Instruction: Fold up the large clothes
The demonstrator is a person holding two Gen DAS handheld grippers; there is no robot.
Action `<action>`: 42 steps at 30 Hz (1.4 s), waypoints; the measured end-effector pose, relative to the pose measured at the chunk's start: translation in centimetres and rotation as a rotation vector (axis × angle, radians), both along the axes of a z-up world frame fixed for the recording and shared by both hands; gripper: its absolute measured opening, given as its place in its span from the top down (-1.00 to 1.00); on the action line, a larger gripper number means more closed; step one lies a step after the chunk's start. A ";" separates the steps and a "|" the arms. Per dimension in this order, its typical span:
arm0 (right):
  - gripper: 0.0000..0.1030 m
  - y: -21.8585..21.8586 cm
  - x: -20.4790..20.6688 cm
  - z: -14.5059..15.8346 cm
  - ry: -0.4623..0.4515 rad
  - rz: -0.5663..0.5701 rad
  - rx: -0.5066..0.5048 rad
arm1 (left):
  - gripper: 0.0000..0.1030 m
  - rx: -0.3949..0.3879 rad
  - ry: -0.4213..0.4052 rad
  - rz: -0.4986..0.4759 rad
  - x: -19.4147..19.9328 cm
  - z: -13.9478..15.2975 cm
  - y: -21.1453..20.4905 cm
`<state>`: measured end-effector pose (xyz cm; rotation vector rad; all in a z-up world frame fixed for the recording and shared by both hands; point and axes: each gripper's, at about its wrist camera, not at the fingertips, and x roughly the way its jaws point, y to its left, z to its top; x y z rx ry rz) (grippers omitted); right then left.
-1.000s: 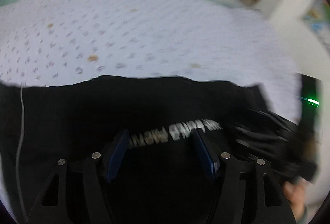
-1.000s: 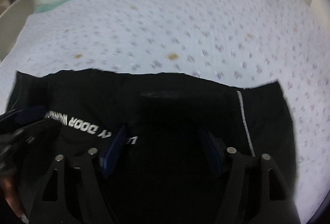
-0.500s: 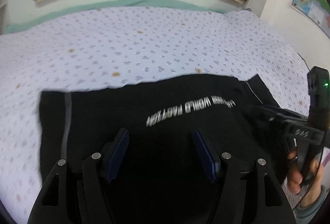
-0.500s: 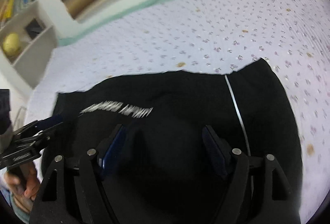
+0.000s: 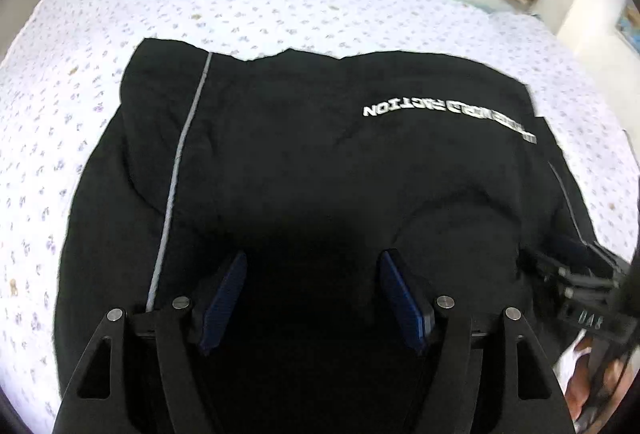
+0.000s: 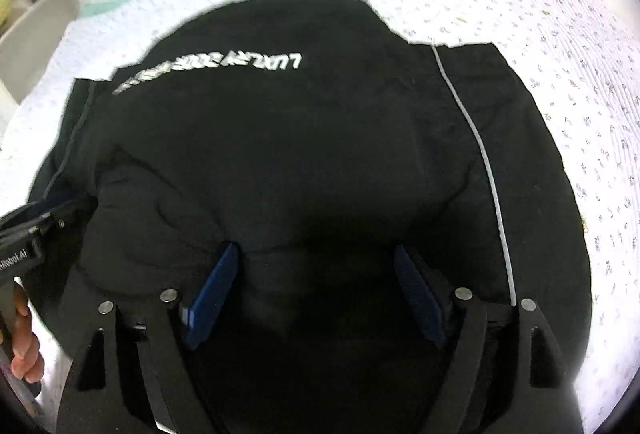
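The black garment is lying spread on the bed, over the flower-print sheet, its white lettering toward the far side and a pale piping stripe running near to far along its left part. Compared with a second ago, both cameras are now sitting higher and farther back, so the whole garment is coming into view instead of only its near half. The left tool is hovering above the near edge with its blue pads standing wide apart, holding nothing. The right tool is likewise gaping and empty over the cloth. This probably means a fold has been laid down and the next grip is being chosen.
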<state>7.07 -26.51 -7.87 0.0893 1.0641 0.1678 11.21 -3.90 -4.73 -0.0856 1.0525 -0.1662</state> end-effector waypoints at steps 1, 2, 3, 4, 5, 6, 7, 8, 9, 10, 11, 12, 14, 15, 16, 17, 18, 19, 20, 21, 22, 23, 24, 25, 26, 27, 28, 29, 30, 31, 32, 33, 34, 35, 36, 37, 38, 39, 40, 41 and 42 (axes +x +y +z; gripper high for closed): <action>-0.56 -0.3 -0.7 0.5 -0.002 0.001 0.023 | -0.38 -0.015 -0.011 0.003 -0.9 0.4 0.5; -0.56 -0.7 -1.9 1.2 -0.016 0.003 0.061 | -0.38 -0.034 -0.028 0.005 -1.8 0.9 1.1; -0.56 -1.0 -2.8 1.7 -0.030 0.009 0.085 | -0.38 -0.058 -0.052 0.010 -3.1 1.5 1.7; -0.56 -1.1 -3.7 2.1 -0.043 0.013 0.093 | -0.38 -0.077 -0.076 0.016 -4.4 2.1 2.3; -0.56 -1.0 -4.5 2.3 -0.049 0.008 0.069 | -0.38 -0.085 -0.098 0.026 -5.8 2.5 2.9; -0.56 -0.8 -5.0 1.9 -0.029 -0.013 0.003 | -0.38 -0.077 -0.109 0.036 -6.6 2.6 3.1; -0.56 -0.4 -5.2 1.0 0.007 -0.027 -0.057 | -0.38 -0.028 -0.107 0.065 -7.4 2.5 3.2; -0.56 0.0 -5.2 0.3 0.024 -0.024 -0.075 | -0.38 0.014 -0.089 0.085 -7.7 2.0 3.3; -0.56 0.3 -5.0 -0.3 0.032 -0.020 -0.092 | -0.38 0.032 -0.072 0.093 -7.9 1.2 3.2; -0.57 0.5 -4.8 -0.8 0.036 -0.021 -0.108 | -0.38 0.046 -0.065 0.095 -7.6 0.5 2.5; -0.60 0.6 -4.6 -0.9 0.032 -0.025 -0.115 | -0.39 0.063 -0.049 0.094 -7.1 -0.2 2.7; -0.61 0.6 -4.4 -0.9 0.026 -0.029 -0.118 | -0.39 0.089 -0.031 0.095 -6.5 -1.0 2.4; -0.62 0.4 -4.3 -0.8 0.030 -0.035 -0.106 | -0.39 0.092 -0.050 0.102 -7.0 -1.1 2.5; -0.62 0.1 -4.5 -0.7 0.024 -0.036 -0.091 | -0.39 0.088 -0.063 0.091 -7.2 -0.5 2.6; -0.62 -0.2 -4.8 -0.5 0.016 -0.035 -0.073 | -0.38 0.080 -0.070 0.081 -7.5 -0.2 2.8; -0.62 -0.7 -5.5 -0.2 0.008 -0.033 -0.044 | -0.38 0.059 -0.080 0.067 -8.2 0.4 3.3; -0.62 -1.5 -5.9 0.1 0.005 -0.035 -0.023 | -0.38 0.034 -0.090 0.060 -8.9 0.8 3.9; -0.64 -1.9 -6.3 0.5 0.006 -0.038 0.005 | -0.38 0.014 -0.099 0.056 -9.5 1.1 4.5; -0.64 -2.3 -7.0 0.8 0.011 -0.036 0.032 | -0.38 -0.007 -0.109 0.054 -10.3 1.6 5.3; -0.64 -2.5 -7.8 1.2 0.026 -0.032 0.041 | -0.38 -0.007 -0.114 0.063 -10.9 1.9 5.6; -0.64 -2.7 -8.4 1.5 0.030 -0.027 0.040 | -0.38 -0.003 -0.118 0.071 -11.2 2.4 6.3; -0.64 -2.9 -9.1 2.0 0.020 -0.024 0.040 | -0.38 -0.001 -0.123 0.078 -11.7 2.7 6.6; -0.64 -2.9 -9.9 2.4 0.009 -0.021 0.042 | -0.38 -0.006 -0.134 0.086 -12.1 3.1 7.4; -0.64 -3.2 -10.2 2.8 -0.001 -0.020 0.045 | -0.38 -0.011 -0.142 0.093 -12.8 3.5 8.0; -0.64 -3.6 -10.9 3.2 -0.013 -0.023 0.051 | -0.38 -0.016 -0.151 0.101 -13.3 4.0 8.6; -0.64 -3.9 -11.6 3.5 -0.021 -0.028 0.054 | -0.38 -0.020 -0.162 0.111 -13.6 4.4 9.6; -0.64 -4.5 -12.3 3.7 -0.032 -0.038 0.054 | -0.39 -0.021 -0.167 0.116 -13.4 4.5 10.1; -0.64 -5.3 -13.0 4.1 -0.053 -0.057 0.048 | -0.39 -0.018 -0.174 0.128 -13.6 4.6 10.8; -0.64 -6.7 -13.3 4.0 -0.076 -0.082 0.041 | -0.39 -0.013 -0.176 0.146 -14.1 4.8 10.7; -0.64 -7.7 -13.3 3.9 -0.092 -0.108 0.040 | -0.39 -0.014 -0.175 0.160 -14.3 4.8 11.3; -0.64 -9.1 -13.6 4.1 -0.105 -0.141 0.053 | -0.39 -0.028 -0.170 0.177 -14.3 4.8 12.0; -0.64 -9.8 -13.4 4.1 -0.109 -0.166 0.069 | -0.39 -0.048 -0.166 0.189 -14.3 4.8 12.8; -0.65 -11.6 -13.3 4.1 -0.110 -0.198 0.091 | -0.39 -0.067 -0.163 0.201 -14.3 4.8 13.4; -0.66 -13.2 -13.3 4.1 -0.103 -0.235 0.107 | -0.39 -0.089 -0.162 0.215 -14.3 4.8 14.1; -0.66 -14.9 -13.0 3.7 -0.069 -0.282 0.107 | -0.39 -0.103 -0.163 0.228 -14.5 4.9 14.6; -0.67 -16.3 -12.6 3.1 -0.027 -0.325 0.105 | -0.39 -0.107 -0.163 0.236 -14.3 4.9 14.8; -0.67 -17.9 -12.2 2.5 0.010 -0.362 0.126 | -0.39 -0.105 -0.159 0.245 -13.8 4.7 15.1; -0.67 -19.6 -11.9 1.8 0.030 -0.386 0.176 | -0.39 -0.098 -0.152 0.251 -13.4 4.5 15.3; -0.67 -20.8 -11.7 1.3 0.045 -0.402 0.221 | -0.39 -0.090 -0.141 0.255 -12.9 4.3 15.4; -0.67 -22.0 -11.5 0.8 0.059 -0.417 0.260 | -0.39 -0.084 -0.124 0.257 -12.2 3.9 15.6; -0.67 -22.9 -11.2 0.4 0.066 -0.429 0.290 | -0.39 -0.085 -0.111 0.254 -11.7 3.7 15.7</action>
